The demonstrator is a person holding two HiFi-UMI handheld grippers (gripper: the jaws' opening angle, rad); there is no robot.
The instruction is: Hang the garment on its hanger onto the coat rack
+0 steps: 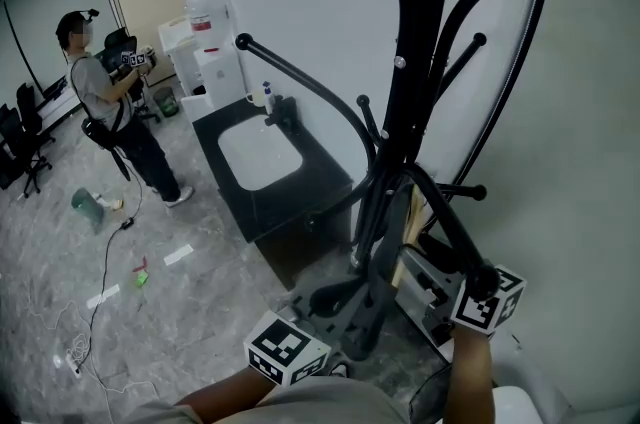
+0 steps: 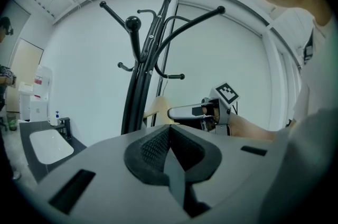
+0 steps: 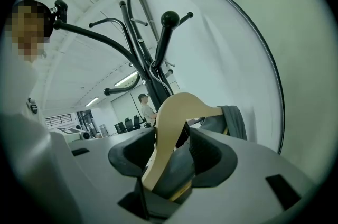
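Note:
The black coat rack (image 1: 400, 142) stands against the white wall, its curved arms spreading overhead. In the right gripper view a wooden hanger (image 3: 177, 117) stands between the jaws of my right gripper (image 3: 174, 139). It leans on the left pad, with a dark gap to the right pad, so the jaws are open. A grey garment (image 3: 235, 120) hangs on the hanger's far shoulder. The rack's knobbed arm (image 3: 169, 19) rises just behind it. My left gripper (image 2: 169, 150) is shut on nothing and points at the rack (image 2: 138, 85), with my right gripper (image 2: 186, 111) and the hanger (image 2: 156, 109) beyond it.
A black counter (image 1: 300, 202) with a white sink stands left of the rack, and a water dispenser (image 1: 205, 42) stands behind it. A person (image 1: 105, 102) stands at the far left. A cable and bits of litter lie on the marble floor (image 1: 150, 302).

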